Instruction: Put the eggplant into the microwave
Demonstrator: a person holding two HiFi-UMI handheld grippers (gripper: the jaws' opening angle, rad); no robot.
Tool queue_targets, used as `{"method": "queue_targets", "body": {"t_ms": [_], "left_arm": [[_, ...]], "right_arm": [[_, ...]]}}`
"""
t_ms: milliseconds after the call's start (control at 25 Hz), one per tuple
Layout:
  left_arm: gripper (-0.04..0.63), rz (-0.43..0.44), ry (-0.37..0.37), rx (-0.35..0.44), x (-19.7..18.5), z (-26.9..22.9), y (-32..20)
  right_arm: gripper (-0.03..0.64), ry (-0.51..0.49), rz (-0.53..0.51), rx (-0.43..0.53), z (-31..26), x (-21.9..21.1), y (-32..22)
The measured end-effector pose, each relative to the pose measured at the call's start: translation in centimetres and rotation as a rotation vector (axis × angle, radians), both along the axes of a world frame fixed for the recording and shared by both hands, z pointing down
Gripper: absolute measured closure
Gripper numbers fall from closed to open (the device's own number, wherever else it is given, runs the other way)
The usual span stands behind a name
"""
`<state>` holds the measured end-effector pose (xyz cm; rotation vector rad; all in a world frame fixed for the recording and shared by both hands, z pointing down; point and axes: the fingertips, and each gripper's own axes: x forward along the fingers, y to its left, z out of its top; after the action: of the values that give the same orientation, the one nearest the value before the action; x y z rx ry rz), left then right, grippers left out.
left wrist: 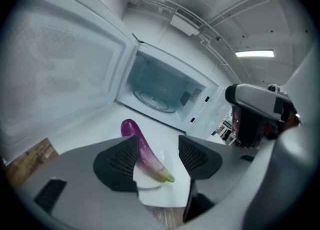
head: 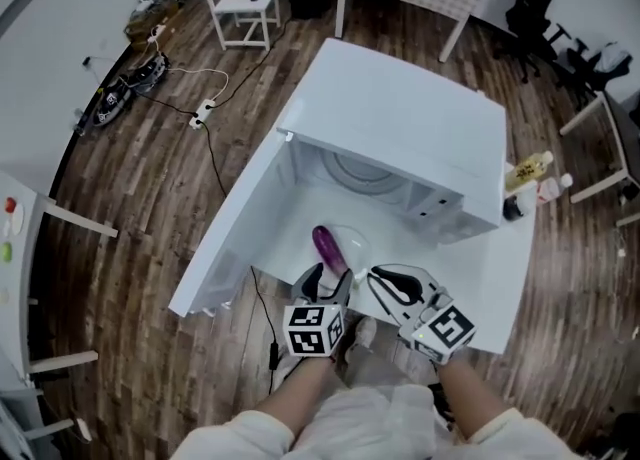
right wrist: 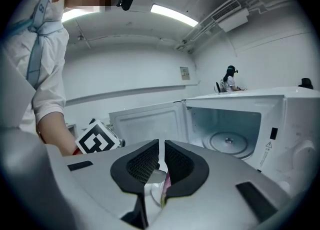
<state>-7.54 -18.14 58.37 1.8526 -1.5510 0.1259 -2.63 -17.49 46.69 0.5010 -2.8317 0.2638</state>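
Observation:
A purple eggplant (head: 328, 245) with a green stem end lies on a small plate (head: 354, 243) on the white table, in front of the microwave (head: 420, 138). The microwave door (head: 240, 233) stands wide open to the left and the cavity (head: 362, 176) shows its turntable. My left gripper (head: 328, 279) is open. In the left gripper view the eggplant (left wrist: 144, 150) lies between the pads (left wrist: 119, 160), close to the left one, over the plate (left wrist: 152, 188). My right gripper (head: 380, 278) sits just right of it, and its jaws (right wrist: 161, 150) are shut with nothing between them.
Bottles (head: 530, 173) stand at the microwave's right side. The table's front edge (head: 480, 343) is close to me. On the wooden floor lie cables and a power strip (head: 203, 109); a small white side table (head: 245, 3) and dark office chairs (head: 530, 3) stand farther off.

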Motion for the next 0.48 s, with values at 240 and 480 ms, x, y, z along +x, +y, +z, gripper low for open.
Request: {"method": "queue_targets", "body": {"t_ms": [240,480], "left_arm": [[0.343,-0.055,-0.022,-0.147,0.5,3.5,-0.6],[0.337,-0.047,-0.032,-0.232,1.1,5.5,-0.9]], "right_arm": [[0.578,0.018,-0.053,-0.034,1.1,-0.2,-0.4],[0.578,0.007,-0.031,-0.056,0.9,0.6,-1.0]]}}
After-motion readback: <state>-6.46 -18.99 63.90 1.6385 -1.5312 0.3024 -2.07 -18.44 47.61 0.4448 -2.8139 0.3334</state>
